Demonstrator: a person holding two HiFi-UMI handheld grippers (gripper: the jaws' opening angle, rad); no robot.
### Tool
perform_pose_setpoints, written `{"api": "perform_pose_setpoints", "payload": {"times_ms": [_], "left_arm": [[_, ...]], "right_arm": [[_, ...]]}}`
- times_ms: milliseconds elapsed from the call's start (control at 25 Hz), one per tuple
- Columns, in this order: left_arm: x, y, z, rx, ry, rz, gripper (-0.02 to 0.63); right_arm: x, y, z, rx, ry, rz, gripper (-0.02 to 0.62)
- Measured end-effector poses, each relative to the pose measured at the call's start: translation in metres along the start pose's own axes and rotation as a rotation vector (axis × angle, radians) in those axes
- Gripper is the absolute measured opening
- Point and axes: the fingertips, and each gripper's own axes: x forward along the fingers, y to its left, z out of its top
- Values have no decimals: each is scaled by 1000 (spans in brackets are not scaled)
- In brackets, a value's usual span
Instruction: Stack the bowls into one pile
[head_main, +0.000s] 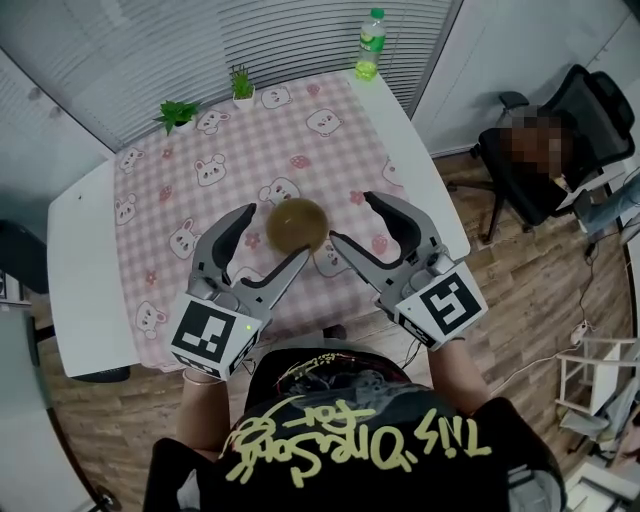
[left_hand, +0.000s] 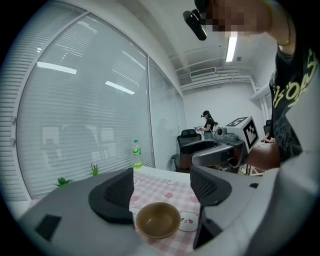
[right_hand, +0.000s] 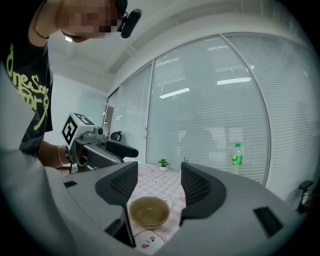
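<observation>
Both my grippers hang empty above the table, fingers spread wide on the left gripper (head_main: 275, 230) and the right gripper (head_main: 352, 218). The brown bowl (head_main: 297, 224) sits on the pink checked cloth (head_main: 170, 200) between them — one o'clock from my left, eleven from my right, neither nearer. It is round, with no long axis, upright and empty — whether others nest inside it I cannot tell.

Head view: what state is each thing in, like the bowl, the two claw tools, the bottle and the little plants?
Brown bowl: upright, empty, resting on the tablecloth, not held.
Left gripper: open, holding nothing.
Right gripper: open, holding nothing.
Green bottle: upright, cap on.
Potted plants: both upright.
</observation>
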Motion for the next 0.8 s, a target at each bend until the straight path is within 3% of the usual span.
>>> {"api": "perform_pose_setpoints", "payload": {"times_ms": [160,320,800], "left_arm": [[-2,-2,13,13,-39,13,337],[-4,-2,21,40,-46,56,294],[-9,4,35,1,-138,108,49]], "right_arm": [[-5,-2,14,-28,-49,-7,271],[-9,-3,25,1,-79,-20,218],[-18,-11,35,-5,-132,-56,52]]}}
